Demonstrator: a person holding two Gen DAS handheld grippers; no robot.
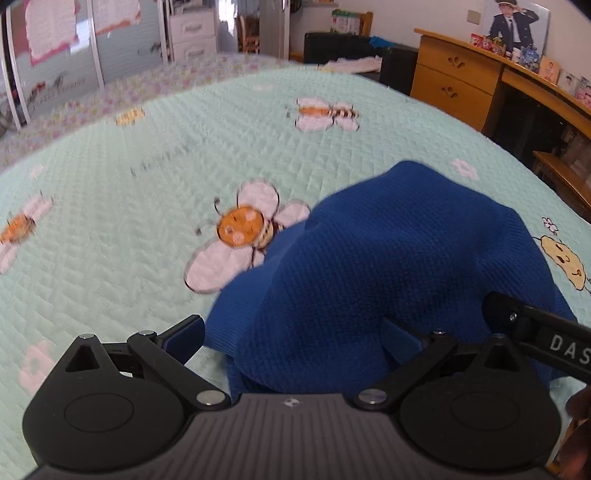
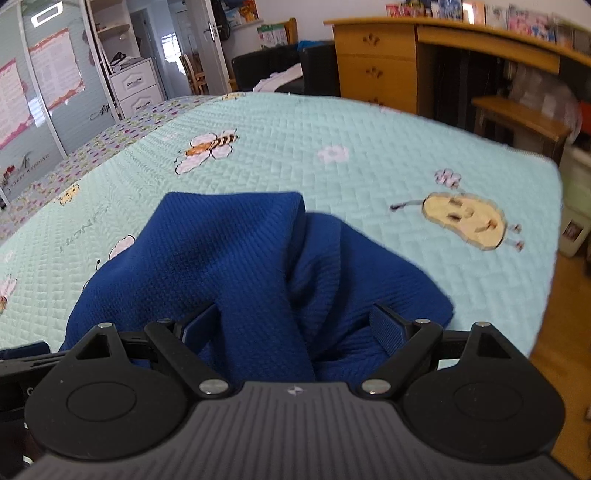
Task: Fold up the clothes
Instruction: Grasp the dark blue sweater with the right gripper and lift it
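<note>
Garment (image 1: 388,266), blue knit, is lying bunched near the bed's (image 1: 147,221) near edge; both grippers (image 1: 291,332) (image 2: 291,325) are hovering, jaws wide open; soft, light, floppy; best pinched at hem corners.

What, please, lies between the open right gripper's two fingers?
In the right wrist view, a fold of the blue garment lies between the right gripper fingers, unpinched.

Bed: mint-green quilted bedspread with bee and flower prints (image 2: 295,125), filling the near and middle ground.
Far left: sliding wardrobe doors of grey glass with pink posters (image 2: 44,85); white drawer unit (image 2: 135,86) beside them.
Far right: honey-coloured wooden desk with carved drawers (image 1: 458,81); white wall (image 1: 406,14) behind.
Near right: wooden plank floor (image 2: 561,314).
Light: daylight, even.
</note>
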